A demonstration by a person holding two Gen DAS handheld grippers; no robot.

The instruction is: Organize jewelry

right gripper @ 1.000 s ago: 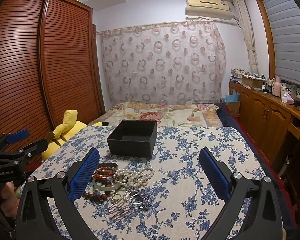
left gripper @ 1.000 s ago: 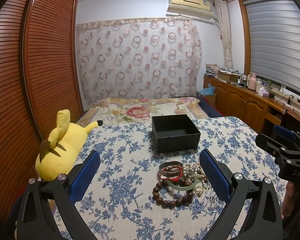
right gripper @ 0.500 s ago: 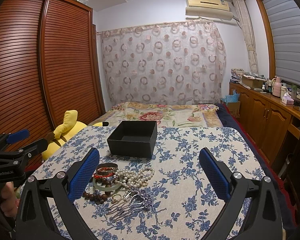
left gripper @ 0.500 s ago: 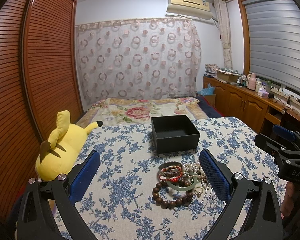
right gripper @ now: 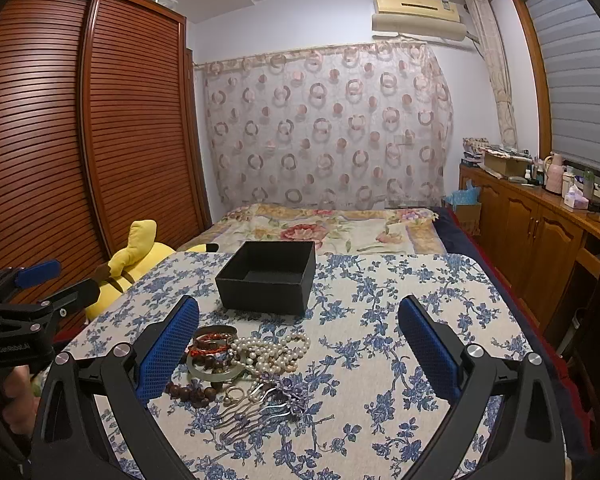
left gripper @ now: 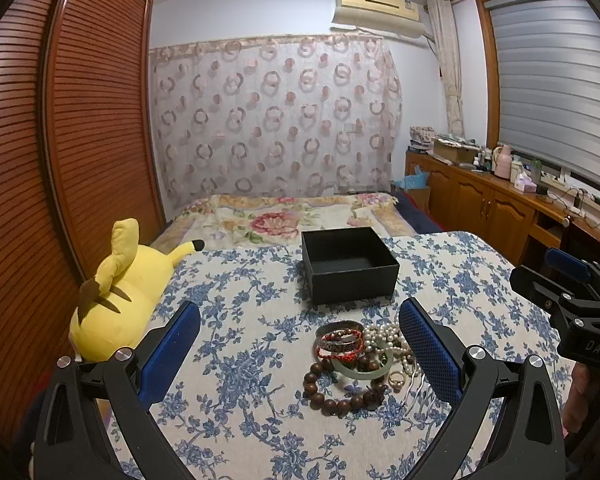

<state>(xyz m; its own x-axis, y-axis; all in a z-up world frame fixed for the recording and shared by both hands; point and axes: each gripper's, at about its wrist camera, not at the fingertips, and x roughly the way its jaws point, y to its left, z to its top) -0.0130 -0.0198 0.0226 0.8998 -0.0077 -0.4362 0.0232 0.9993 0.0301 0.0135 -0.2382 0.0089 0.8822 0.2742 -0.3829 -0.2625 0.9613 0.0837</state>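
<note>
Left wrist view has the left gripper (left gripper: 300, 344) hanging over a table with a blue-flower tablecloth (left gripper: 236, 376), jaws wide apart with nothing between the textured blue pads. The jewelry pile (left gripper: 359, 356) lies closer to the right-hand jaw than the left one, and its far edge slips behind that pad. What's in it: a loop of round dark wooden beads (left gripper: 339, 394) nearest the camera, a smooth pale green bangle (left gripper: 363, 370), red woven bracelets (left gripper: 337, 344) stacked with a metal band, a heap of small glossy pearls (left gripper: 383, 334), and a little ring (left gripper: 396, 378). Straight ahead past the fingertips is a matte black box (left gripper: 349, 266), square, lid off, looks empty.

From the right wrist view, the right gripper (right gripper: 299, 344) is spread just as wide and also holds nothing. Here the same pile hugs the left-hand jaw (the beads partly tuck behind that pad), and you can see silvery pronged hair combs (right gripper: 256, 410) lying nearest the camera. The box is ahead, slightly toward the left jaw. A yellow plush toy (left gripper: 120, 292) lies off beyond the left side of the table.
</note>
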